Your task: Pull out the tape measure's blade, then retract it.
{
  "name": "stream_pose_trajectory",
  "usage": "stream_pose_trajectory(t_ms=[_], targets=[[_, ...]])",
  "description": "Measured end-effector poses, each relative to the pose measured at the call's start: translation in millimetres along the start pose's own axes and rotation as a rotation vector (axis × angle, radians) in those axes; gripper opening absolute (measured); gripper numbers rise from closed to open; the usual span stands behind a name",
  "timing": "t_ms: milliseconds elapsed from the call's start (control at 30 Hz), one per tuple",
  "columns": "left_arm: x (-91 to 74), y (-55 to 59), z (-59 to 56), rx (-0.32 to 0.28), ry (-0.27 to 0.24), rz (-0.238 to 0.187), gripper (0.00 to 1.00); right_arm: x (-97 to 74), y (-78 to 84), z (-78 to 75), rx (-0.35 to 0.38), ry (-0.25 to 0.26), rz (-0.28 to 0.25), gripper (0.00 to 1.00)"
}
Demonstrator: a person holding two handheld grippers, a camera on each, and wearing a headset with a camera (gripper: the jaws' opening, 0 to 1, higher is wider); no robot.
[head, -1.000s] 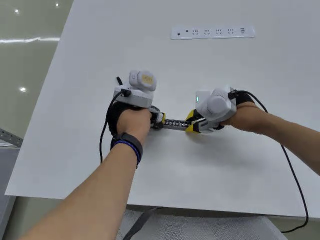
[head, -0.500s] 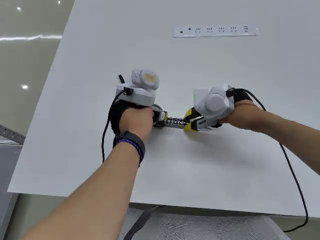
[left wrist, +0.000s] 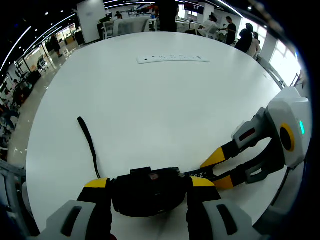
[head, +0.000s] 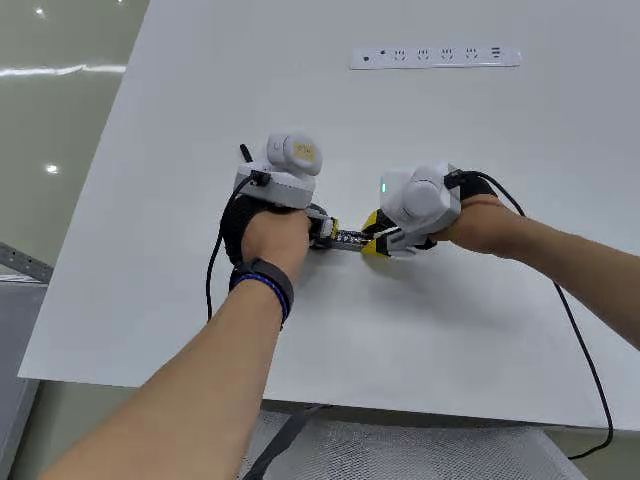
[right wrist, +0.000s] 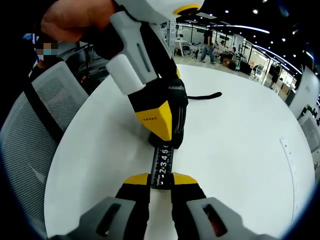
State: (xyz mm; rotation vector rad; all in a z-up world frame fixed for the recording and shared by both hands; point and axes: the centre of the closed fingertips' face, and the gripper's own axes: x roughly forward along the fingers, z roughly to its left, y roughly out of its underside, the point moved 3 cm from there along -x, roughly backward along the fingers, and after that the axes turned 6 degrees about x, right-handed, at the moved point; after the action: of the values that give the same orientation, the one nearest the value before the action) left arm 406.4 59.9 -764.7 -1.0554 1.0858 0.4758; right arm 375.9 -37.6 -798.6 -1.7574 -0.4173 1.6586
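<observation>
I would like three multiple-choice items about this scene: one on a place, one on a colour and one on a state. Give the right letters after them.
1. Where on the white table does the long white power strip lie?
A. at the near edge
B. at the far side, beyond the black tape measure
C. under the person's arm

2. What colour are the tips of the left hand-held gripper?
A. yellow
B. red
C. green

3. In what state is the numbered blade?
A. fully retracted
B. a short stretch out, its end pinched by the right hand-held gripper
C. torn off

Key:
1 B, the head view shows the strip far behind the work.
2 A, yellow tips flank the case.
3 B, numerals show between case and jaws.
</observation>
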Motion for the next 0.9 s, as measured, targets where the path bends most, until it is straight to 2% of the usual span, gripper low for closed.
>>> stream_pose_trajectory(t_ms=[900], targets=[[-0.7, -0.2, 0.9, -0.009, -0.002, -0.004, 0.57, 9.7, -16.2, 1.2, -0.010, -0.015, -0.019, 0.14]])
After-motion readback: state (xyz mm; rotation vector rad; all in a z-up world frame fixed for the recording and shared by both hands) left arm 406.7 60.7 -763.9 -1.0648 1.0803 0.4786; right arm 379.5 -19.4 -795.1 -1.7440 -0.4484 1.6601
